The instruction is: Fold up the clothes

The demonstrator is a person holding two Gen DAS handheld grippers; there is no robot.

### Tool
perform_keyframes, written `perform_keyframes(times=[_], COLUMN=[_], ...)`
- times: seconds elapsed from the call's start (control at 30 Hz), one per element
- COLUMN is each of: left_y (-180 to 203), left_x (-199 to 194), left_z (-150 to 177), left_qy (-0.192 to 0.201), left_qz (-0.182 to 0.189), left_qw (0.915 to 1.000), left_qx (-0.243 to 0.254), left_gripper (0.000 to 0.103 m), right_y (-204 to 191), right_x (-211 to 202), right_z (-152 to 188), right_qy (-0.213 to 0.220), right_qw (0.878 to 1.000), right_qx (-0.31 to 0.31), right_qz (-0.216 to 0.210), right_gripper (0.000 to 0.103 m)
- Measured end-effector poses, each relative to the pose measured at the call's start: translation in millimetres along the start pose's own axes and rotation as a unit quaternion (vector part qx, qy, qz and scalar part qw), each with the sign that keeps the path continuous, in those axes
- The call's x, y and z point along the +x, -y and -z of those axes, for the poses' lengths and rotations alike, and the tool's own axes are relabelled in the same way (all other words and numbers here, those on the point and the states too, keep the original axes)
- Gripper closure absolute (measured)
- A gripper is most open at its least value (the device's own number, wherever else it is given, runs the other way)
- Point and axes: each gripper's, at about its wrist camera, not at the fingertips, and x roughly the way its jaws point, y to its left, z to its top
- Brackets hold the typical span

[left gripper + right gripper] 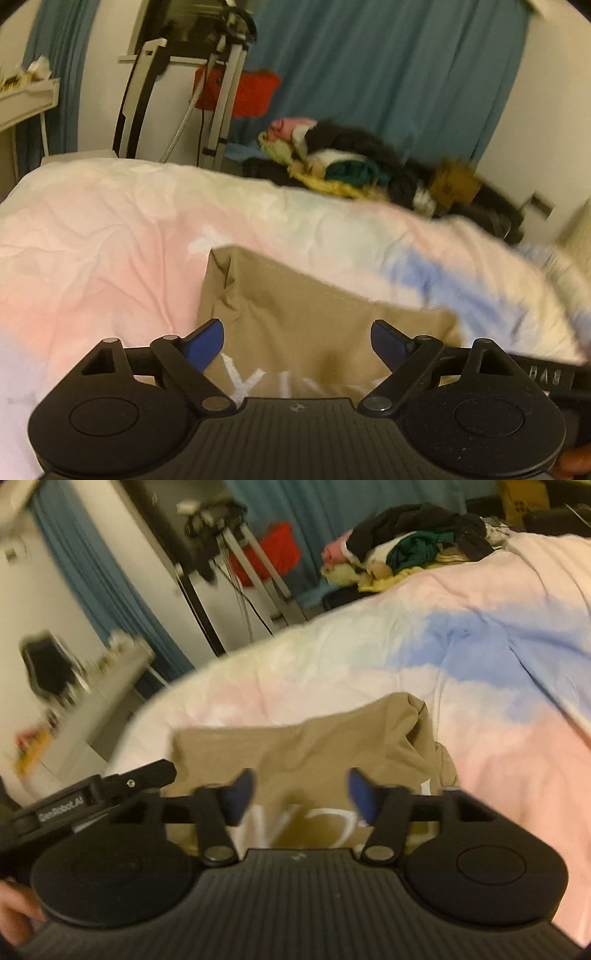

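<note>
We had both hand-held grippers, left hand-held gripper (297,338) and right hand-held gripper (301,790), spread wide and empty above the tan printed garment (295,295), which lay partly folded on the pastel bed (92,258). Clothes pile (332,162) sat at 1 o'clock. Could be mid-fold or just released; blur hid the edges.

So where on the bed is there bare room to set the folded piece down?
Bare pastel pink-and-blue duvet lies open beside the tan lettered garment, and between it and the mixed heap of loose clothes. The far edge by that heap is crowded.
</note>
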Motion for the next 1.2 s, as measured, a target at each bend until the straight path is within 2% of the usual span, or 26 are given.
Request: perform_keyframes(times=[0.2, 0.3, 0.37, 0.53, 0.7, 0.77, 0.83, 0.93, 1.1, 1.2], left_y=[-4.7, -12.8, -12.5, -5.7, 2.3, 2.4, 2.4, -2.4, -14.3, -24.6], left_x=[57.5, 72.9, 72.6, 48.0, 9.8, 5.8, 2.0, -4.2, -40.7, -65.4], left_z=[4.5, 6.1, 8.5, 13.2, 26.4, 35.9, 45.5, 49.5, 49.5, 54.1], left_qy=[-0.034, -0.051, -0.05, -0.046, -0.044, -0.065, -0.087, -0.09, -0.076, -0.084], left_qz=[-0.055, -0.049, -0.05, -0.04, -0.029, -0.03, -0.031, -0.029, 0.016, 0.076], left_qw=[0.9969, 0.9973, 0.9972, 0.9975, 0.9979, 0.997, 0.9956, 0.9955, 0.996, 0.9892], left_qx=[0.044, 0.02, 0.025, 0.035, 0.037, 0.027, 0.016, 0.003, -0.043, -0.093], left_gripper=[0.015, 0.016, 0.016, 0.016, 0.016, 0.016, 0.016, 0.017, 0.018, 0.017], right_y=[2.5, 8.3, 9.6, 0.0, -15.8, -19.3, -19.3, -13.4, -8.3, -3.4], right_x=[60.3, 83.8, 83.6, 63.3, 8.0, -11.9, -17.3, -14.0, -10.9, -13.0], right_z=[-4.0, -2.4, -0.6, 0.2, 15.8, 24.2, 35.1, 51.5, 56.7, 55.6], right_qy=[-0.019, -0.028, -0.026, -0.023, -0.003, 0.005, -0.008, -0.036, -0.038, -0.036], right_qw=[0.996, 0.995, 0.995, 0.996, 0.997, 0.997, 0.996, 0.996, 0.996, 0.997], right_qx=[-0.055, -0.059, -0.059, -0.052, -0.052, -0.049, -0.049, -0.024, -0.004, 0.021], right_qz=[0.062, 0.072, 0.07, 0.065, 0.058, 0.06, 0.07, 0.074, 0.075, 0.067], right_gripper=[0.07, 0.07, 0.07, 0.067, 0.067, 0.067, 0.067, 0.066, 0.066, 0.066])
